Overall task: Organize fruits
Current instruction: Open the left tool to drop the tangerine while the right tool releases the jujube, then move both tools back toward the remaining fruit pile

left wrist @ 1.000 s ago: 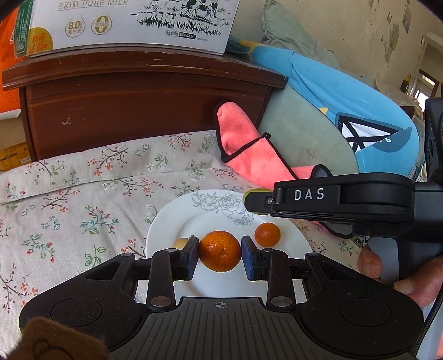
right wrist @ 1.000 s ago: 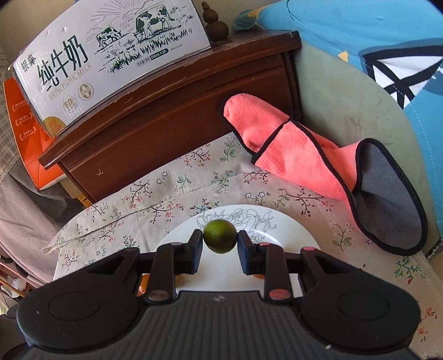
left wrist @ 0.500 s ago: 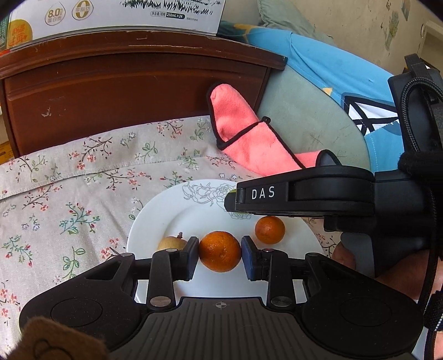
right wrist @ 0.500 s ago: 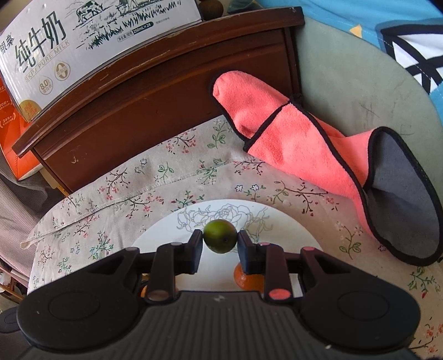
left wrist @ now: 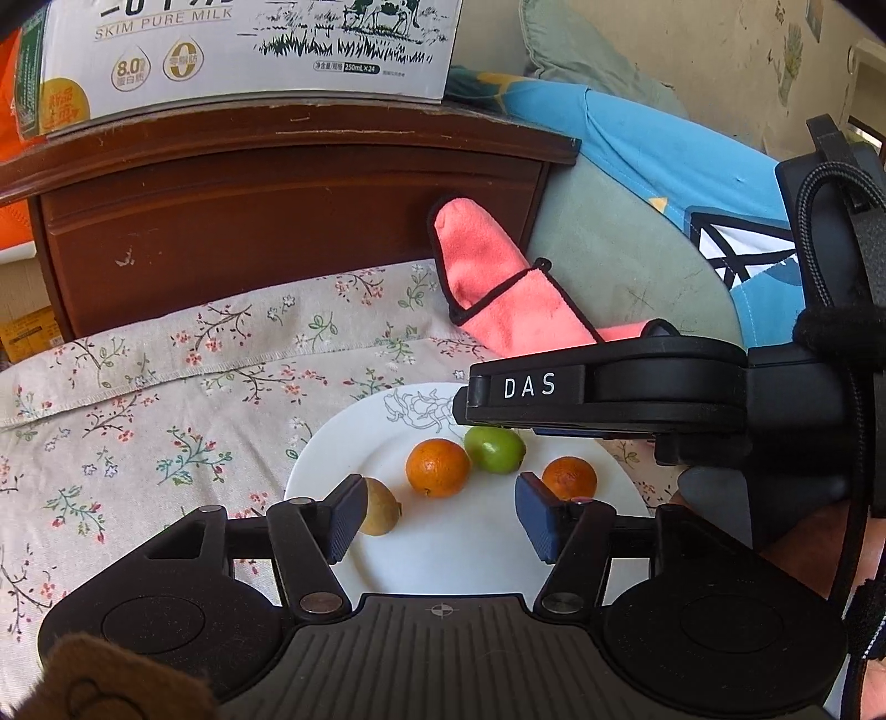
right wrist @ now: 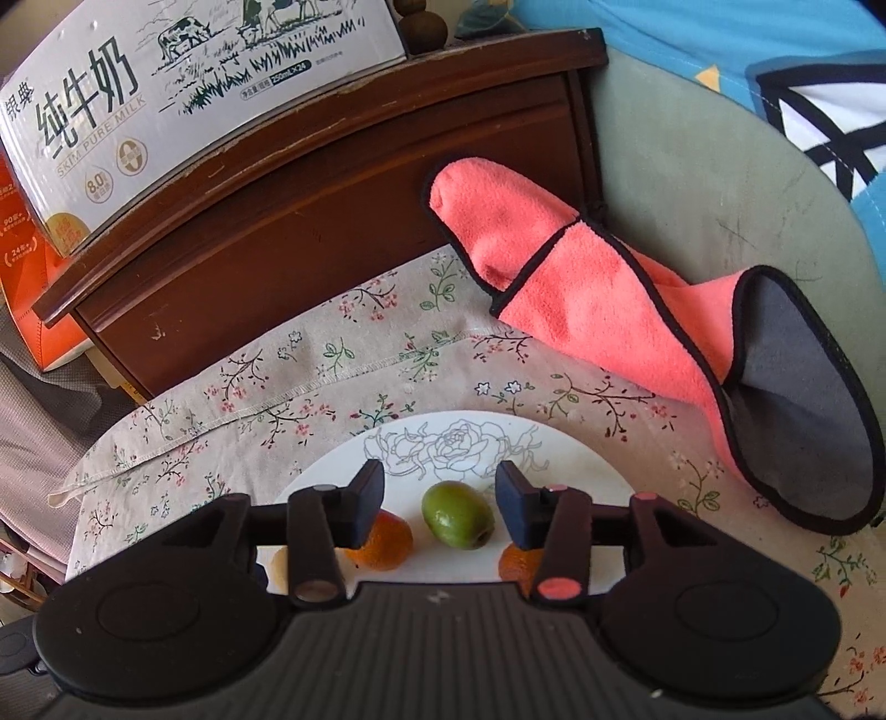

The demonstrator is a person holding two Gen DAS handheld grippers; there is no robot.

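Observation:
A white plate with a rose print lies on the flowered cloth. On it are a large orange, a green fruit, a small orange and a yellow-brown fruit. My left gripper is open just above the plate, its jaws wide apart, the large orange lying free beyond them. My right gripper is open with the green fruit lying on the plate between its jaws; two oranges show partly behind its fingers.
A pink cloth with black trim lies right of the plate. A dark wooden headboard stands behind, with a milk carton box on top. Green and blue cushions are at the right. The flowered cloth spreads left.
Both grippers have opened. The left one let go of the large orange and the right one let go of the green fruit; both fruits now lie on the plate.

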